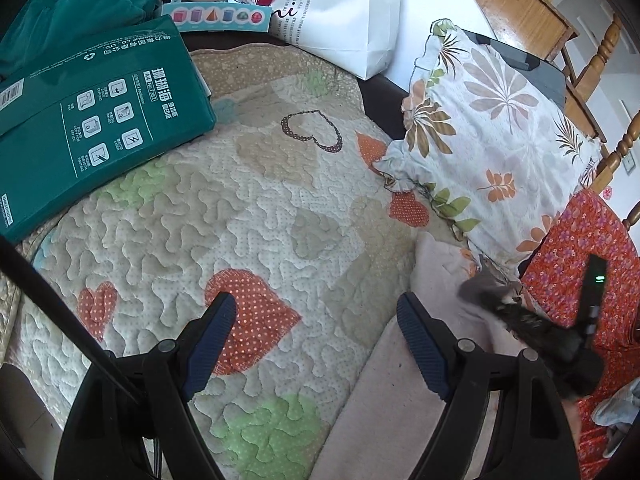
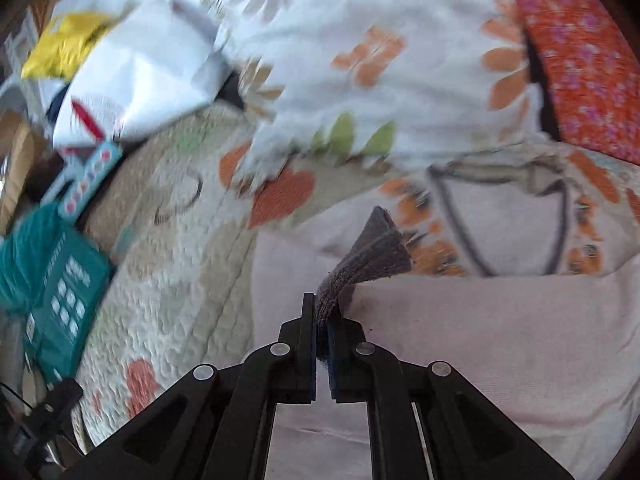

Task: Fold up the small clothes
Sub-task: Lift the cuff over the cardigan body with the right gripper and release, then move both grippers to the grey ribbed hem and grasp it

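Observation:
My right gripper [image 2: 323,316] is shut on a small grey cloth [image 2: 368,256], which fans out past the fingertips above a pale pink garment [image 2: 480,340]. The pink garment has a printed collar area [image 2: 504,232] and lies on the quilted heart-pattern cover [image 2: 168,248]. In the left wrist view my left gripper [image 1: 316,308] is open and empty over the quilt [image 1: 240,208], its right finger [image 1: 420,340] over the pink garment's edge [image 1: 392,400]. The right gripper with the grey cloth [image 1: 480,284] shows at lower right of that view.
A green paper box [image 1: 80,120] lies on the quilt's left. A white shopping bag [image 1: 344,12] stands at the back. A floral pillow [image 1: 492,132] and an orange flowered cloth [image 1: 572,264] are on the right. Wooden chairs [image 1: 592,60] stand beyond.

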`<state>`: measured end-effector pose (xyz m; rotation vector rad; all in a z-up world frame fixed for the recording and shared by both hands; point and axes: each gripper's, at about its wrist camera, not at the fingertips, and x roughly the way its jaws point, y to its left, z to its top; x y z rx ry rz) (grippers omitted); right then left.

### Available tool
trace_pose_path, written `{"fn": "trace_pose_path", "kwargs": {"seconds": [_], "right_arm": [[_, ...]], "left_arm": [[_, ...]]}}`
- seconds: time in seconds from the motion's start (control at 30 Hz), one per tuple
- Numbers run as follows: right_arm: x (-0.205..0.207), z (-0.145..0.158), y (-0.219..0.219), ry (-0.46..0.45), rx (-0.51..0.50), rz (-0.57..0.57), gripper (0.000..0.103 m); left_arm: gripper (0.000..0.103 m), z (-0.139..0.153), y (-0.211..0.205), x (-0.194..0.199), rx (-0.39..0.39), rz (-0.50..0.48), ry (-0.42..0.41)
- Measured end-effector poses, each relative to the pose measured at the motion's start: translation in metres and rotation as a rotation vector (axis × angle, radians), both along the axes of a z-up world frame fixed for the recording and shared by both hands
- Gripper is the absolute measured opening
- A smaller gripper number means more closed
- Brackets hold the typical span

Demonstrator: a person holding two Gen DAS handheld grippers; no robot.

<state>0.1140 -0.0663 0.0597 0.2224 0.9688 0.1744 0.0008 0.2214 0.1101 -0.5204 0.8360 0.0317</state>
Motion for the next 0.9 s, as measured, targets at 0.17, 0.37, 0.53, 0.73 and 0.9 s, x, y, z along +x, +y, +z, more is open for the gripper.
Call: {"fn": "trace_pose_path", "kwargs": {"seconds": [0.17,0.37,0.53,0.73,0.9], "right_arm": [[-0.004,-0.021,0.019,0.071,0.107,0.137,0.017],[-0.034,-0.005,-0.007,0.041,0.115,0.131,0.052],[-0.095,-0.012,-0.071,0.082,0.103,0.044,0.052],[-0.196,-0.044,-0.152,0.167,0.000,-0.105,0.052],[-0.277,-0.059,-0.210,0.184,-0.165,-0.248,0.052]], "left_arm": [[0.081,-0.001,0.001,0.000,0.013,0.005,0.002],[0.081,-0.007,-0.003,0.000,0.013,0.001,0.020],[0.081,-0.015,-0.025,0.001,0.068,-0.069,0.058],[0.081,-0.028,-0.053,-0.003,0.123,-0.140,0.100],[0.081,-0.043,-0.063,-0.009,0.218,-0.167,0.134]]}}
